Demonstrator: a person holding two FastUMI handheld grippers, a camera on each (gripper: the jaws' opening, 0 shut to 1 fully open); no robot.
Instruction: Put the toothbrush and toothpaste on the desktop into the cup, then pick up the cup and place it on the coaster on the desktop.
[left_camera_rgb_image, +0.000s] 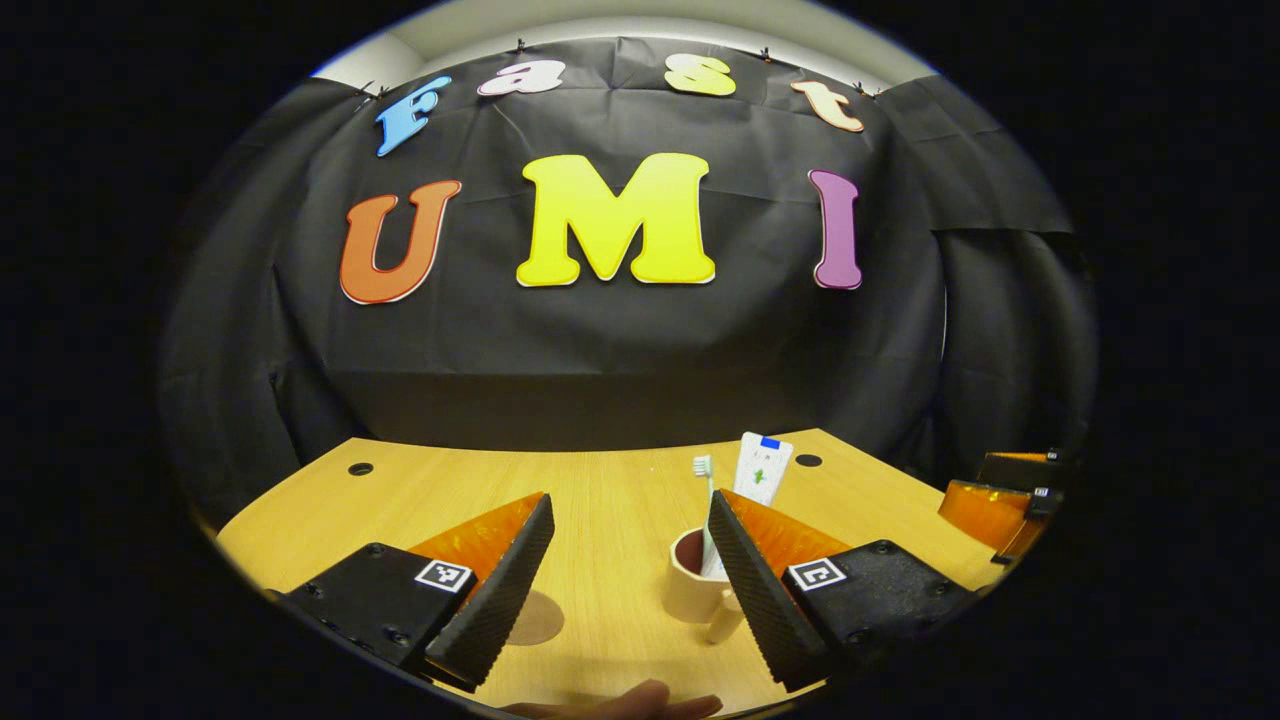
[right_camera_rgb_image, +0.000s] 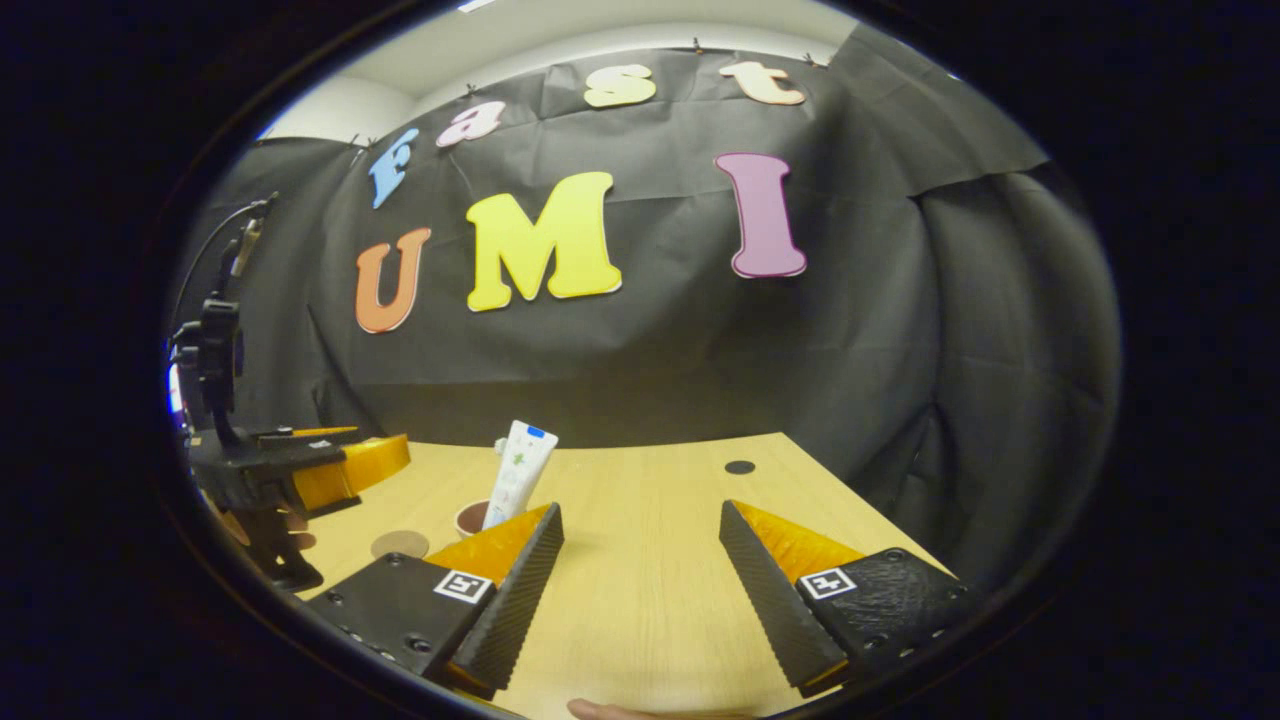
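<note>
On the wooden desktop (left_camera_rgb_image: 600, 500), at about four o'clock in the left gripper view, we see the cup (left_camera_rgb_image: 693, 590) standing upright with the toothbrush (left_camera_rgb_image: 704, 500) and the toothpaste (left_camera_rgb_image: 763, 467) already leaning inside it. The coaster (left_camera_rgb_image: 535, 617), a flat brown disc, lies near the cup at about seven o'clock, apart from it.

The left gripper (left_camera_rgb_image: 630, 580) hangs above the desk with its jaws spread wide and nothing between them; the cup sits just beside the inner face of its finger at four o'clock. In the right gripper view, the right gripper (right_camera_rgb_image: 640, 590) is likewise spread and holds nothing, while cup (right_camera_rgb_image: 473, 518) and coaster (right_camera_rgb_image: 400, 544) appear at nine o'clock, beyond its finger on that side.

We judge the cup to be a stiff, smooth mug, moderately heavy and possibly breakable, so a slipping hold is the main risk. Its small handle faces the camera. We would close the jaws across the body below the rim and keep it level, since the light tube and thin brush stand loose and could tip or rattle out.

The cup is pale pink outside, dark reddish inside. The tube is white with a blue end; the brush is slim and white with a pale green head.
</note>
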